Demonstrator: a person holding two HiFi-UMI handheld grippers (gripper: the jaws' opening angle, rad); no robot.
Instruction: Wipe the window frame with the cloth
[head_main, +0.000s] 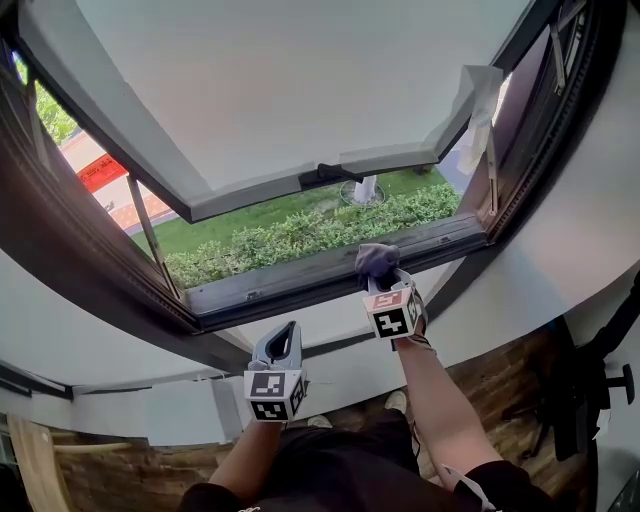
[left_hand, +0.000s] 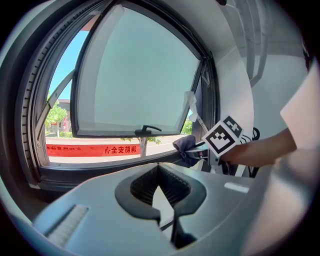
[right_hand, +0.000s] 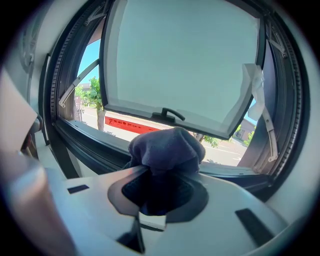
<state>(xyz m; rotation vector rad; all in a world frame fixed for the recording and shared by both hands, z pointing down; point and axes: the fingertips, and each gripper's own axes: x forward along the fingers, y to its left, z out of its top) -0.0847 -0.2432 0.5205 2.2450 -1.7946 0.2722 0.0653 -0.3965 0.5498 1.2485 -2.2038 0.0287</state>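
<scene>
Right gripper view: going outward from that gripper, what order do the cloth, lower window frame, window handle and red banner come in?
1. cloth, in the jaws.
2. lower window frame, just beyond.
3. window handle, on the open sash.
4. red banner, outside, left.

- The lower part of the bunched dark grey cloth (right_hand: 167, 147) is hidden inside the pale grey right gripper (right_hand: 159, 191).
- The dark brown window frame (head_main: 330, 272) is cut off by the head view's edges.

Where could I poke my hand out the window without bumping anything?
Through the open gap above the bottom frame, between the left stay and the cloth. It's crowded on the right, where the right gripper holds the cloth.
</scene>
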